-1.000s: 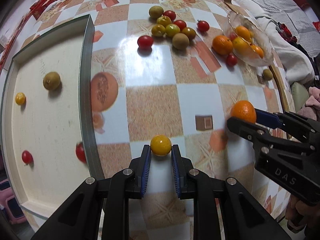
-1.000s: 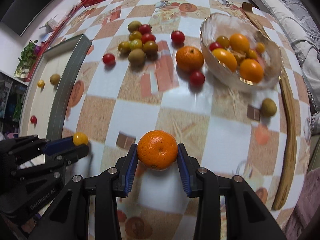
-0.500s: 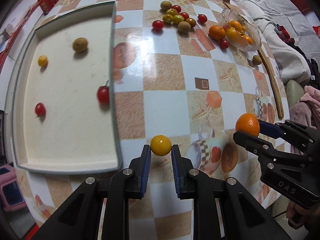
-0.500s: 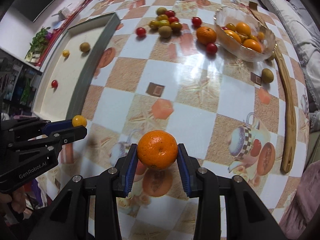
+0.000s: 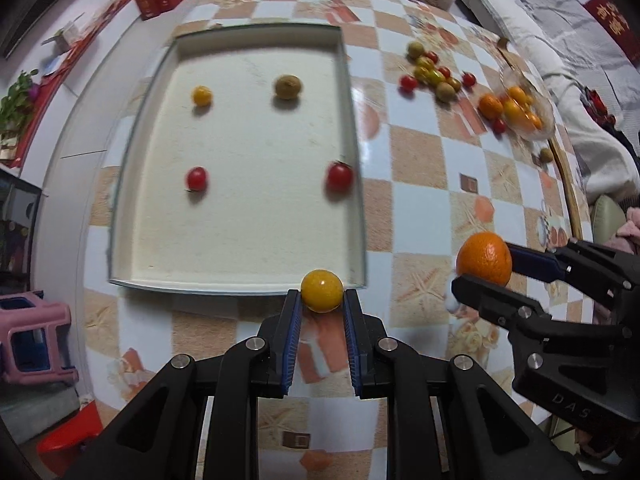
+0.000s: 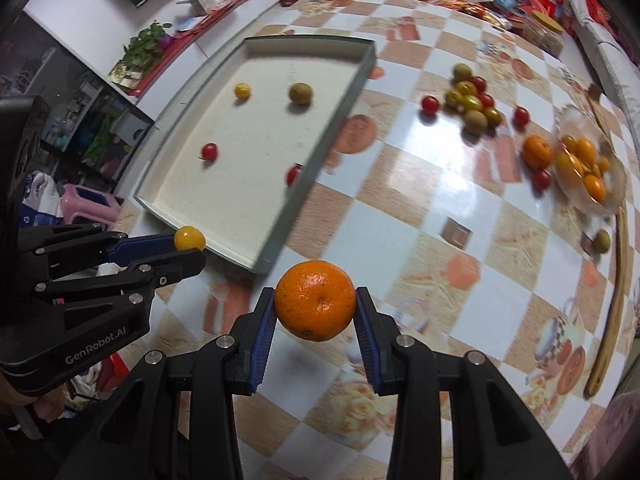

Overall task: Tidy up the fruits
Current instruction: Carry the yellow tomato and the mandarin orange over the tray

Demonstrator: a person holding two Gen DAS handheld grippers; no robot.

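While both units are loaded, we read two labels: "GenRobot.AI" on the left hand-held gripper (image 6: 188,249) body in the right wrist view, and "DAS" on the right hand-held gripper (image 5: 482,270) body in the left wrist view.

Left hand-held gripper (image 5: 321,300) is clamped on a small yellow fruit (image 5: 322,290); right hand-held gripper (image 6: 316,312) is clamped on an orange (image 6: 315,306). Both are held above the checkered table (image 5: 416,208).

In the left view we see the tray (image 5: 356,160) at 12 o'clock, with the yellow fruit over its near rim. Inside are a yellow fruit (image 5: 201,95), a brownish fruit (image 5: 287,86), a red tomato (image 5: 196,178) and another red tomato (image 5: 340,176) close to the right wall. Tray centre and near half are bare.

At 2 o'clock in both views lies a loose pile of small fruits (image 6: 472,100), then a second orange (image 6: 537,152) just beside a glass bowl (image 6: 616,184) of orange fruit. Open checkered surface runs between tray and pile.

Only the right view shows a thumb (image 6: 48,410) under the left unit and a potted plant (image 6: 146,46) at 10 o'clock. Only the left view shows a pink stool (image 5: 32,340) past the table edge at 8 o'clock.

A wooden strip (image 6: 612,312) runs along the table's right edge.
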